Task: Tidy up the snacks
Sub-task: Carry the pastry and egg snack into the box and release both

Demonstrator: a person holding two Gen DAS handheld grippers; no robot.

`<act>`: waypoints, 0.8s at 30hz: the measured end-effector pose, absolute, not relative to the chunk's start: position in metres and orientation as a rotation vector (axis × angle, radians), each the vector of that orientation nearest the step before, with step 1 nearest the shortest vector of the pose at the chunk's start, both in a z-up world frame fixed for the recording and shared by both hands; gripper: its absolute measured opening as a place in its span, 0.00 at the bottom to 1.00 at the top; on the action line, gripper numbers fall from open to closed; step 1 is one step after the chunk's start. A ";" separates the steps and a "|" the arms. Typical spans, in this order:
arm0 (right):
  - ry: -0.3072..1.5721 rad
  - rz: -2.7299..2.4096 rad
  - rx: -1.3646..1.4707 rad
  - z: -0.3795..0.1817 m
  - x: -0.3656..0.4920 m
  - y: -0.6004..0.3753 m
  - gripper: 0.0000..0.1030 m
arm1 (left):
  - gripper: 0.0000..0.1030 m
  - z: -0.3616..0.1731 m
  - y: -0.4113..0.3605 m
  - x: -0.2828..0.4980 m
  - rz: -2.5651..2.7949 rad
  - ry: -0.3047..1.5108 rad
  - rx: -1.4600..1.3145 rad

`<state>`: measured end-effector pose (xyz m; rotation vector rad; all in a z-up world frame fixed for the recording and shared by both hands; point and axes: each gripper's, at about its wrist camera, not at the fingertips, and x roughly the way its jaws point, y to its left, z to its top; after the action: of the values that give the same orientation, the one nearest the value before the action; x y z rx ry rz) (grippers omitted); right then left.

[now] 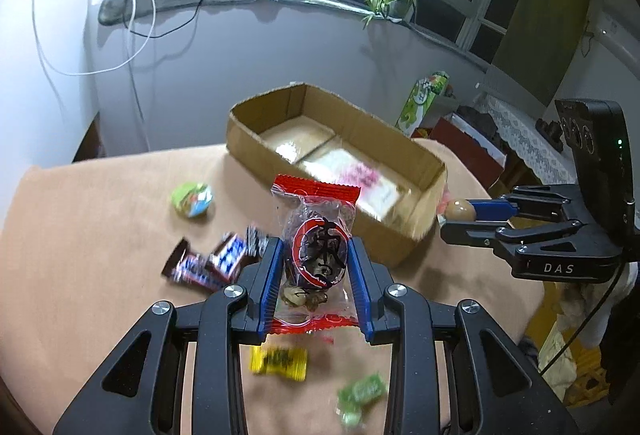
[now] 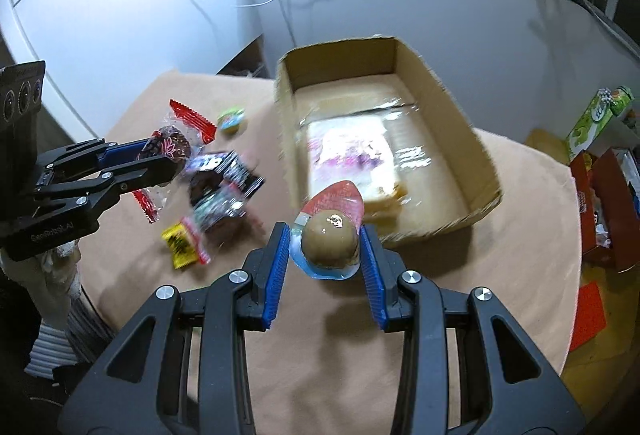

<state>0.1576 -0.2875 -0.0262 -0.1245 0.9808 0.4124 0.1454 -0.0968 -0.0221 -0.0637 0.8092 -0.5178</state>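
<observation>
1. On the tan table [image 1: 100, 219], the left claw [image 1: 316, 259] is clamped on a red-edged clear packet [image 1: 316, 235] printed with a large black character; the right claw [image 2: 326, 247] pinches a brown egg-shaped snack [image 2: 329, 241] in blue-rimmed wrapping.
2. "DAS" shows on the right claw's body, "SenRobot AI" on the left's.
3. The chocolate bars [image 1: 208, 267], yellow candy [image 1: 279, 362] and green candy [image 1: 360, 395] are blurred, their print unreadable.
4. The cardboard box [image 1: 400, 155] behind holds flat wrapped packs [image 2: 352, 155]; a round green snack [image 1: 192, 199] lies apart.

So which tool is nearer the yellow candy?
Left. The left tool hangs just above the yellow candy; the right tool is off beside the cardboard box.
</observation>
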 end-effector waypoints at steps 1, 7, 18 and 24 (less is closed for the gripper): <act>0.982 0.408 -0.122 -0.025 0.163 -0.290 0.36 | 0.30 -0.021 -0.099 0.149 -0.518 0.808 -0.063; 0.998 0.390 -0.110 -0.027 0.197 -0.301 0.36 | 0.30 -0.017 -0.111 0.185 -0.526 0.816 -0.051; 1.024 0.377 -0.100 -0.040 0.241 -0.311 0.36 | 0.30 -0.025 -0.125 0.240 -0.523 0.852 -0.050; 1.044 0.369 -0.093 -0.051 0.257 -0.316 0.37 | 0.30 -0.035 -0.131 0.263 -0.517 0.878 -0.056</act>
<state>0.2571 -0.3157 -0.0510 -0.0932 1.0435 0.3694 0.2627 -0.1314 -0.0351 -0.0561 0.8784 -0.5166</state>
